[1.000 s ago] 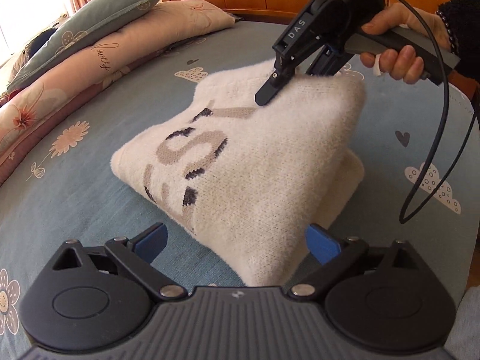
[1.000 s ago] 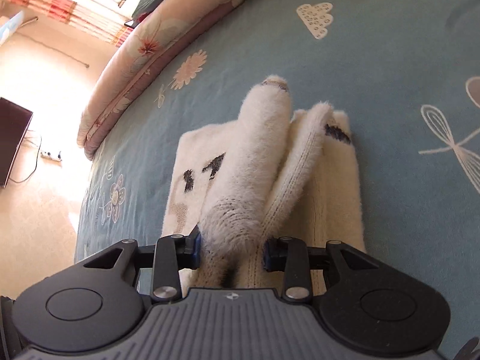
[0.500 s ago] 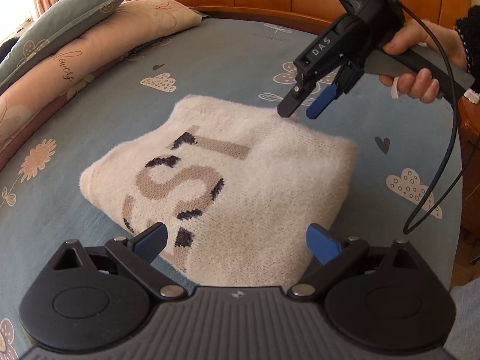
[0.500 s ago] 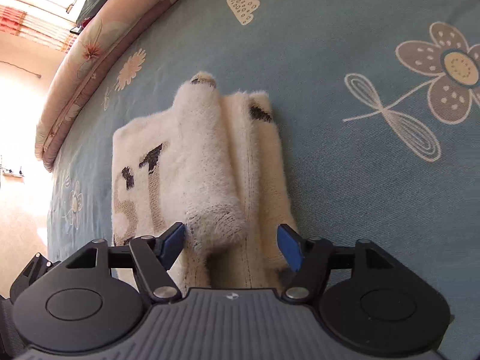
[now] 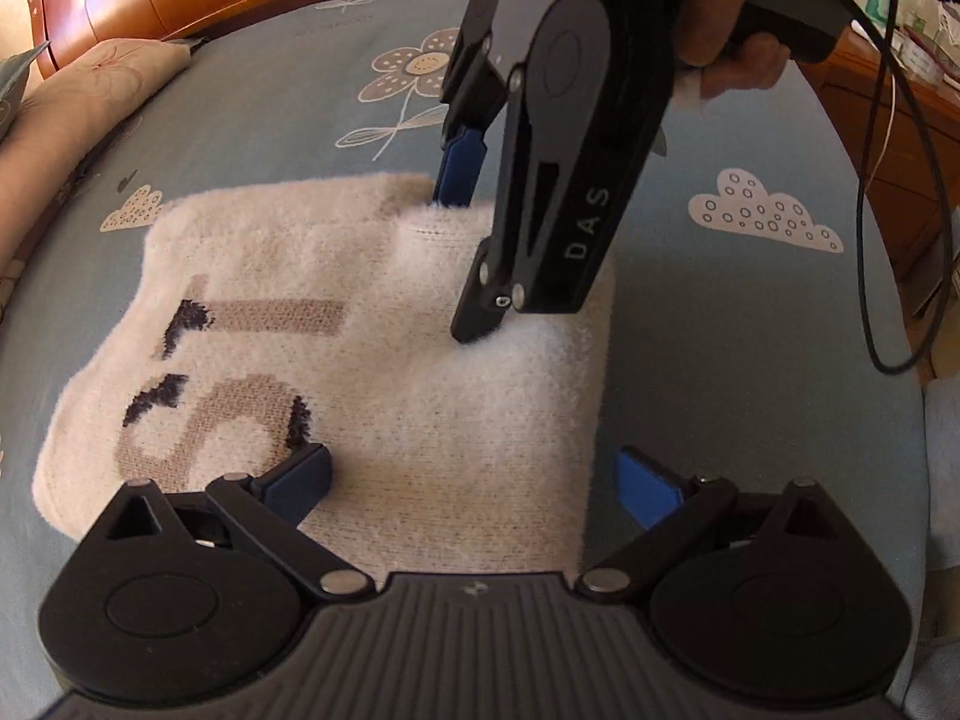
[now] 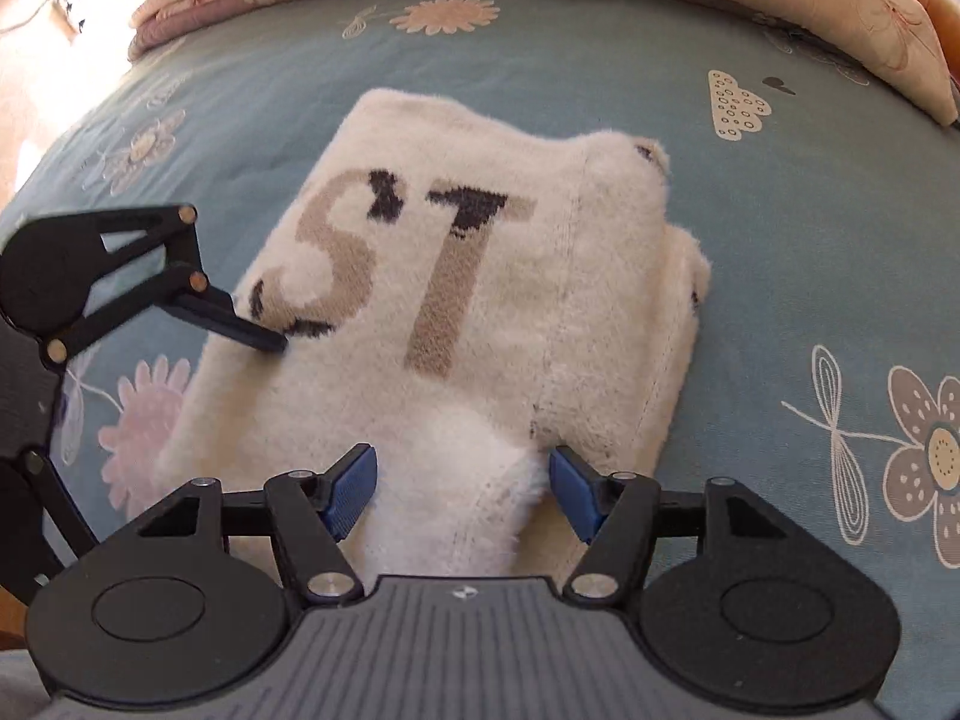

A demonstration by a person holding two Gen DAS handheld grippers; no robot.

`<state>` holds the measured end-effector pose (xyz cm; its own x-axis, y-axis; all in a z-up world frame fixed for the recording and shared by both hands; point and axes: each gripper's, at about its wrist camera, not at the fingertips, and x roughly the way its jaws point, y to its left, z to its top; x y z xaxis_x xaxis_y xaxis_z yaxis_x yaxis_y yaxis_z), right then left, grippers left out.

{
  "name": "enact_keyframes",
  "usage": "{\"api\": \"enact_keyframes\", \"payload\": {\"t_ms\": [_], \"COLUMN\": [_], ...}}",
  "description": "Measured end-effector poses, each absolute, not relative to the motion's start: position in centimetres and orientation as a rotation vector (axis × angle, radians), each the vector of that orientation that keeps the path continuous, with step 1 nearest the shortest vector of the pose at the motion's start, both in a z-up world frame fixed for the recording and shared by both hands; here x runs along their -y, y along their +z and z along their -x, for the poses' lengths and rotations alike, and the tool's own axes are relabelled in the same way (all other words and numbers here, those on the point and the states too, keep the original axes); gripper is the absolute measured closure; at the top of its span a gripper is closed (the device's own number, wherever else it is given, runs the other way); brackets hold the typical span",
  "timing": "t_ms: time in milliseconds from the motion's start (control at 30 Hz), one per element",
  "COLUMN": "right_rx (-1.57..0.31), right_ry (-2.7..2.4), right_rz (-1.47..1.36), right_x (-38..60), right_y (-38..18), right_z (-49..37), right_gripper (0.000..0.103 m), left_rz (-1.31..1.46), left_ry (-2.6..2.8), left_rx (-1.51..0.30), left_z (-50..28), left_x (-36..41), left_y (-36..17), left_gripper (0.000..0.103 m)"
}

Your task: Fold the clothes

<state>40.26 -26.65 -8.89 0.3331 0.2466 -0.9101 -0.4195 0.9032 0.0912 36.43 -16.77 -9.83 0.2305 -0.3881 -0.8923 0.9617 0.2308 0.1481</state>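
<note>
Sweater (image 5: 372, 372) fills the left wrist view, folded flat on the bed (image 5: 750, 312) under the spread left gripper (image 5: 474, 483), with the right gripper (image 5: 465, 258) just ahead, pressing its far edge. From the right wrist, a fluffy fold sits between spread pads (image 6: 351, 483), unpinched; right is nearer.

Both grippers hung with jaws spread: the left gripper (image 5: 474, 483) low and level, the right gripper (image 6: 462, 489) angled down, a hand (image 5: 729, 57) on its handle.
</note>
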Motion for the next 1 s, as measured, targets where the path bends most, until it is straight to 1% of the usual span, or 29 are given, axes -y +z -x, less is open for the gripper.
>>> {"api": "enact_keyframes", "payload": {"t_ms": [67,200,300,400,467,500,600,633,667,733,867,1000], "right_rx": [-1.134,-1.134,-1.133,-1.078,-1.051,-1.045,-1.107,-1.138,-1.171,-1.203,-1.215,-1.21], "right_ry": [0.429,0.417,0.394,0.416,0.469,0.51,0.569,0.547,0.508,0.478,0.471,0.463], "right_rz": [0.202,0.205,0.17,0.107,0.055,0.035,0.04,0.069,0.108,0.083,0.011,-0.019], "right_x": [26.7,26.9,27.4,27.7,27.4,27.0,25.4,25.1,25.0,25.6,26.3,26.2], "right_y": [-10.4,-10.0,-8.1,-5.1,-3.5,-3.1,-4.8,-5.9,-7.3,-8.7,-8.2,-6.2], "right_z": [-39.6,-39.7,-39.6,-38.6,-38.0,-37.8,-37.2,-37.1,-37.0,-36.9,-37.2,-37.9], "right_gripper": [0.029,0.03,0.031,0.032,0.037,0.037,0.037,0.038,0.041,0.042,0.042,0.042], "left_rz": [-0.809,-0.794,-0.76,-0.704,-0.666,-0.647,-0.59,-0.571,-0.552,-0.513,-0.439,-0.358], "left_ry": [-1.106,-1.093,-1.078,-1.06,-1.047,-1.041,-1.021,-1.015,-1.008,-0.994,-0.953,-0.839], "left_rx": [-0.886,-0.888,-0.909,-0.962,-0.997,-1.015,-1.066,-1.083,-1.1,-1.133,-1.201,-1.23], "left_z": [-36.3,-36.0,-35.8,-35.9,-36.0,-36.0,-36.1,-36.2,-36.2,-36.3,-37.0,-39.3], "left_x": [17.3,17.7,16.8,16.2,15.7,15.5,14.8,14.6,14.3,13.9,12.9,10.9], "left_y": [-11.0,-10.7,-9.0,-9.1,-9.2,-9.2,-9.4,-9.4,-9.5,-9.6,-8.9,-6.1], "left_gripper": [0.002,0.002,0.002,0.002,0.002,0.002,0.002,0.002,0.002,0.002,0.003,0.003]}}
